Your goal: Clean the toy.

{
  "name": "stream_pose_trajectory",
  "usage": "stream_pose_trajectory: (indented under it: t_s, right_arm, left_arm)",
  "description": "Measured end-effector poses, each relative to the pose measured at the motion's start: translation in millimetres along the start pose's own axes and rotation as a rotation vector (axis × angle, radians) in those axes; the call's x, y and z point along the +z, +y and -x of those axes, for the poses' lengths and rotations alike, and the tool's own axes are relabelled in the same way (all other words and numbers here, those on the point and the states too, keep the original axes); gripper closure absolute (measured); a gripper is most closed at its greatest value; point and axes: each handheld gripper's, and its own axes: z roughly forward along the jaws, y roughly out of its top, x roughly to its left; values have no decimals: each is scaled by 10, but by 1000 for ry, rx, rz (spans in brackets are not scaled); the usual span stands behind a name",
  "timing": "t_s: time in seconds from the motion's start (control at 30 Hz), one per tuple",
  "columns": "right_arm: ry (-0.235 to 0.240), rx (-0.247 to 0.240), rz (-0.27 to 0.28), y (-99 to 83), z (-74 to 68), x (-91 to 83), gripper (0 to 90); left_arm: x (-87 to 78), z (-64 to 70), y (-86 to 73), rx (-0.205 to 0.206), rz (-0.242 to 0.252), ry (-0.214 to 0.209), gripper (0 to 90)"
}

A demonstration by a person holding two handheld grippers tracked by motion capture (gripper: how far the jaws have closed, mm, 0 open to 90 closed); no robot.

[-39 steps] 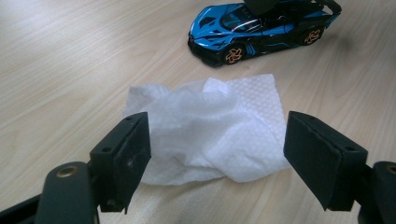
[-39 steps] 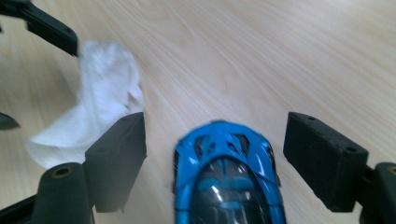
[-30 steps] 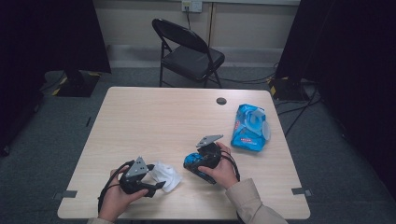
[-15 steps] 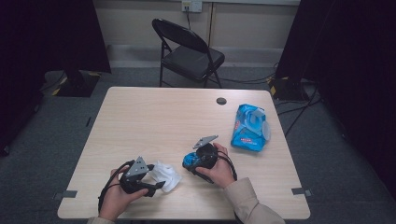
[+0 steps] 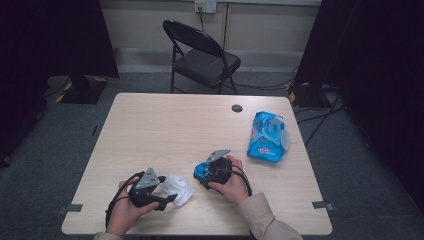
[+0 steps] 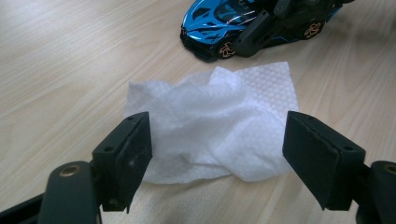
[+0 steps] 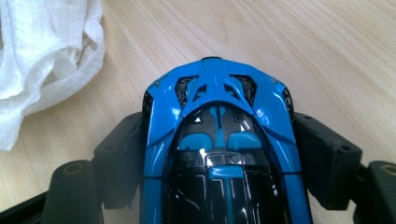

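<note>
Two tools: we see both low in the high view, near the table's front edge.
Left tool [image 5: 167, 198]: lower left of centre in high view; jaws spread wide, nothing pinched. In the left gripper view [image 6: 217, 149] we see the pads [image 6: 133, 151] apart w/ the wipe lying between and just beyond them.
Wipe [image 6: 215, 128]: white, crumpled, flat on the table; centre of left gripper view, upper left corner of right gripper view [image 7: 44, 56]. In high view [image 5: 177, 187] just right of the left tool.
Right tool [image 5: 202, 175]: low centre in high view; jaws pressed on the toy car's flanks, one each side, per the right gripper view [image 7: 219, 154].
Toy car [image 7: 219, 154]: blue w/ black, centre-bottom of right gripper view, nose pointing to top of frame. In left gripper view [image 6: 210, 23] at top edge, wheels on the table, just beyond the wipe; we can't tell if they touch.
Table [image 5: 170, 125]: light wood.
Wipes pack [image 5: 267, 137]: blue, right side of table in high view, well apart from the car.
Chair [image 5: 202, 55]: black folding one, behind the table, top centre.
</note>
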Motion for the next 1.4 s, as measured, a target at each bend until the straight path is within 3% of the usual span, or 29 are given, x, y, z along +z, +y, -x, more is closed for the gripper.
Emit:
stream_pose_trajectory:
  t_s: [0.13, 0.27, 0.53, 0.93, 1.1, 1.4]
  right_arm:
    - [-5, 7, -4, 3, -7, -11, 249]
    - [12, 33, 29, -8, 28, -67, 250]
    - [13, 35, 79, -5, 56, -237, 250]
    - [28, 105, 192, -107, 148, -510, 250]
    - [25, 107, 187, -124, 163, -532, 250]
    - [18, 78, 50, -134, 134, -273, 249]
  left_arm:
    - [0, -7, 1, 1, 4, 2, 238]
    - [2, -12, 6, 2, 2, -1, 239]
    - [14, -6, 21, 1, 5, 1, 239]
    - [40, 12, 31, 7, -1, 4, 239]
    - [57, 19, 38, 7, -2, 2, 239]
    - [68, 13, 36, 7, -2, -5, 238]
